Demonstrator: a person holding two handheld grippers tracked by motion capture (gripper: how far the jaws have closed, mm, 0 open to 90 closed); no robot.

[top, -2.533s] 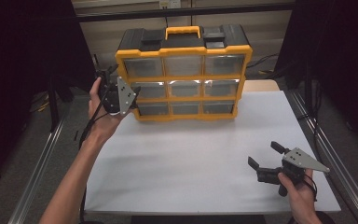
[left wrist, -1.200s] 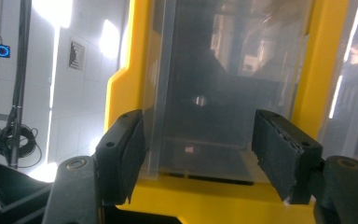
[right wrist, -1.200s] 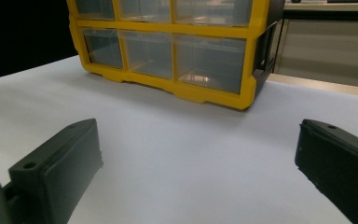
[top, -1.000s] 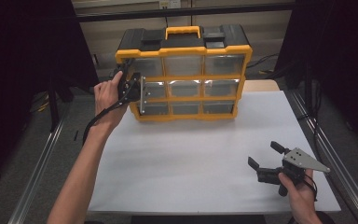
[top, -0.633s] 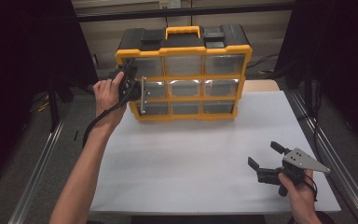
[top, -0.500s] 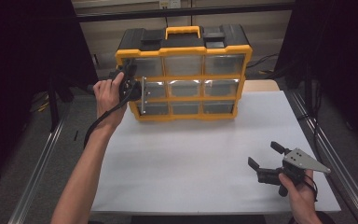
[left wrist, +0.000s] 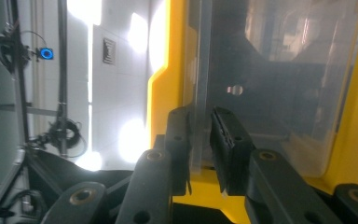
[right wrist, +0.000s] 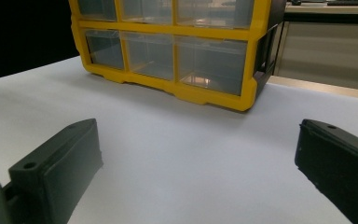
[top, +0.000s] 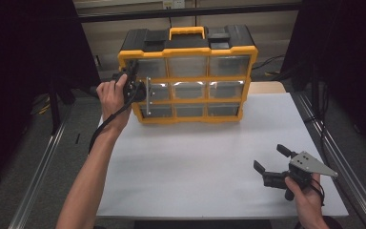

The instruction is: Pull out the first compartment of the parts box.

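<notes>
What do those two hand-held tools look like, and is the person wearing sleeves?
Both are black with two blocky jaws. The right tool carries a grey three-cornered plate with small holes; a black cable trails from the left tool. Both forearms are bare, no sleeves in view.

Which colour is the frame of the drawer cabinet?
Yellow frame, black top; clearest in the high view.

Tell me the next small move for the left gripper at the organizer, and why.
Probably a gentle pull straight back toward the person. The left gripper has just been closing, its pads flanking the clear drawer lip of the yellow organizer, and that drawer looks fully in. The right gripper rests open.
</notes>
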